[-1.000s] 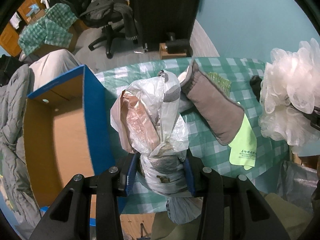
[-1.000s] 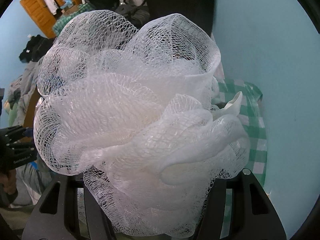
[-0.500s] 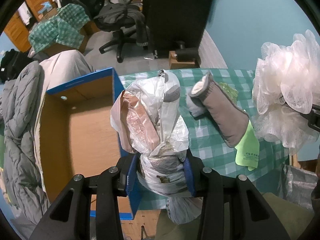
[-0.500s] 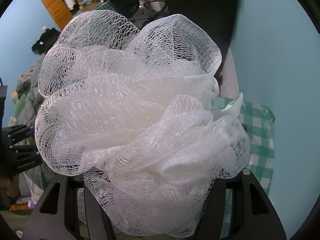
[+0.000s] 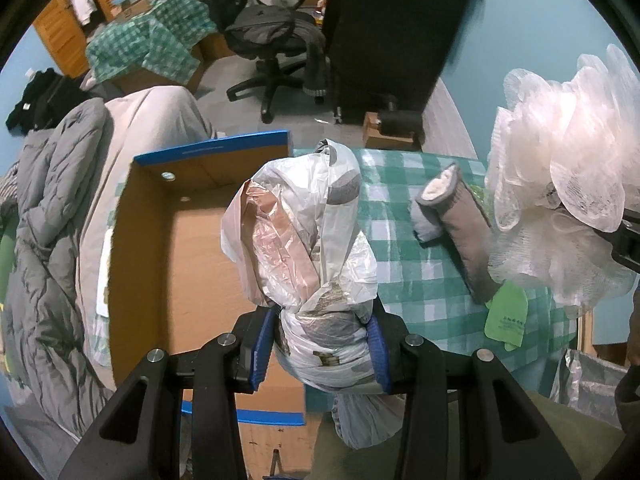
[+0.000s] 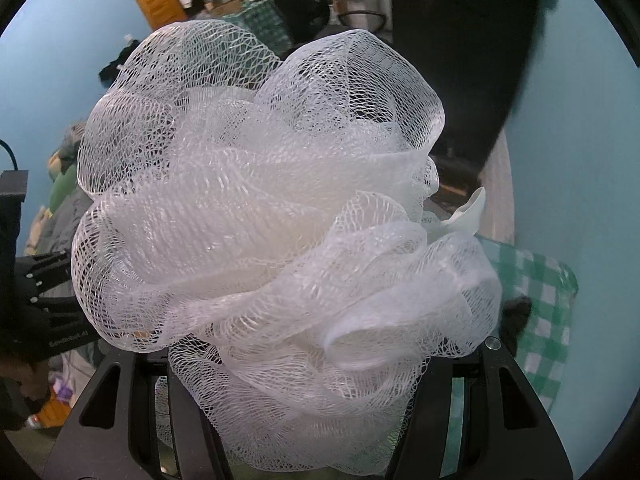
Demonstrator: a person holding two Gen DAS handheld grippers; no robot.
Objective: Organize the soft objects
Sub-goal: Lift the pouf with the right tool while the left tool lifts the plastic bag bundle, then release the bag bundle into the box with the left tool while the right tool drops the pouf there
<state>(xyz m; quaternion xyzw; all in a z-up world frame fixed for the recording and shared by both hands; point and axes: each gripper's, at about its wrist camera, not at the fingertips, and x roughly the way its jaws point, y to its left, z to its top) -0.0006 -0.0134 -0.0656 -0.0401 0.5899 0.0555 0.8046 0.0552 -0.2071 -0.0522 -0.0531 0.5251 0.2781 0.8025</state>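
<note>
Cardboard box (image 5: 160, 256) now more central.

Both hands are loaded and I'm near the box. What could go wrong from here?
The left hand-held gripper pinches the plastic bag bundle only at its lower part; the loose top could snag the cardboard box rim. The mesh bath pouf fills the right camera's view, so its drop would likely be blind.

Right wrist view: mesh bath pouf (image 6: 276, 232) fills the frame and hides the right gripper's fingertips. Left wrist view: pouf cut off at right edge; print on green tag (image 5: 506, 314) illegible, possibly characters.
</note>
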